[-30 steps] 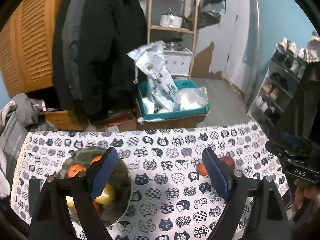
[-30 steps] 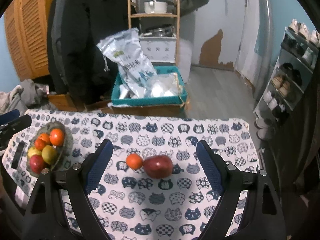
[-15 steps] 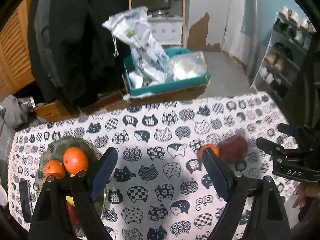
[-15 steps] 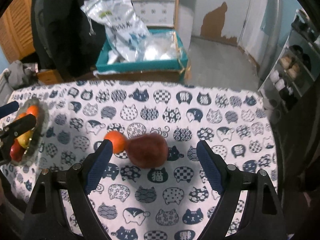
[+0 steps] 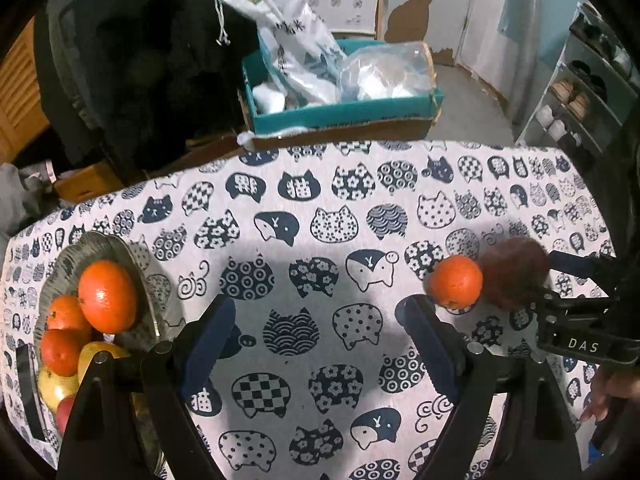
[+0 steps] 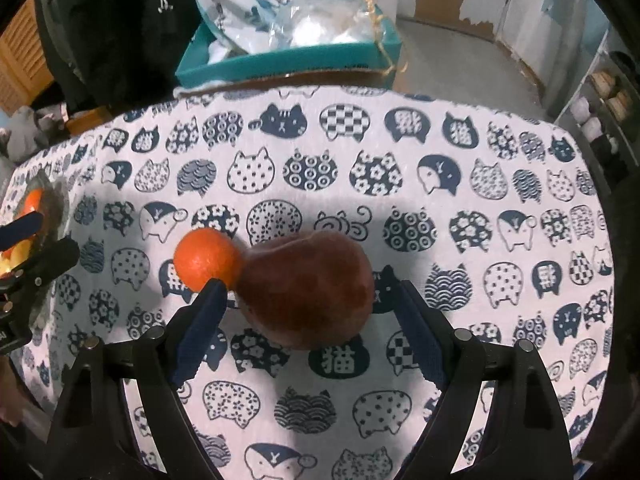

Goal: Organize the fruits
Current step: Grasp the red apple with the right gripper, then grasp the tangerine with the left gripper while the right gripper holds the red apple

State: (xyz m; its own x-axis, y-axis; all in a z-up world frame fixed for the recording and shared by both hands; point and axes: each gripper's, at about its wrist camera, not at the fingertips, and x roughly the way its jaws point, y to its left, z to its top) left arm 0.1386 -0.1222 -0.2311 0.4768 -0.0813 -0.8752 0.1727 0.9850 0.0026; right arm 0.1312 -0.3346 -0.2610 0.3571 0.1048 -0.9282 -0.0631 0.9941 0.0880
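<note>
A grey glass bowl [image 5: 100, 240] at the table's left holds several oranges, yellow fruits and a red one. An orange [image 5: 456, 282] and a dark red pear-shaped fruit [image 5: 514, 276] lie touching on the cat-print cloth to the right. My left gripper [image 5: 318, 320] is open over bare cloth between the bowl and the orange, holding nothing. My right gripper [image 6: 304, 288] is open and straddles the dark red fruit [image 6: 308, 292], with its pads apart from the fruit. Its left fingertip is close to the orange [image 6: 206, 260].
Beyond the table's far edge stand a teal box [image 5: 340, 116] stuffed with plastic bags, dark coats [image 5: 140, 60] and, at the right, a shoe rack [image 5: 580, 92]. A dark flat object [image 5: 26, 392] lies left of the bowl. A hand [image 5: 612, 392] holds the right gripper's handle.
Both grippers have come down toward the table and tipped further downward. The right one now has the dark red fruit between its fingers. Neither gripper's opening has changed.
</note>
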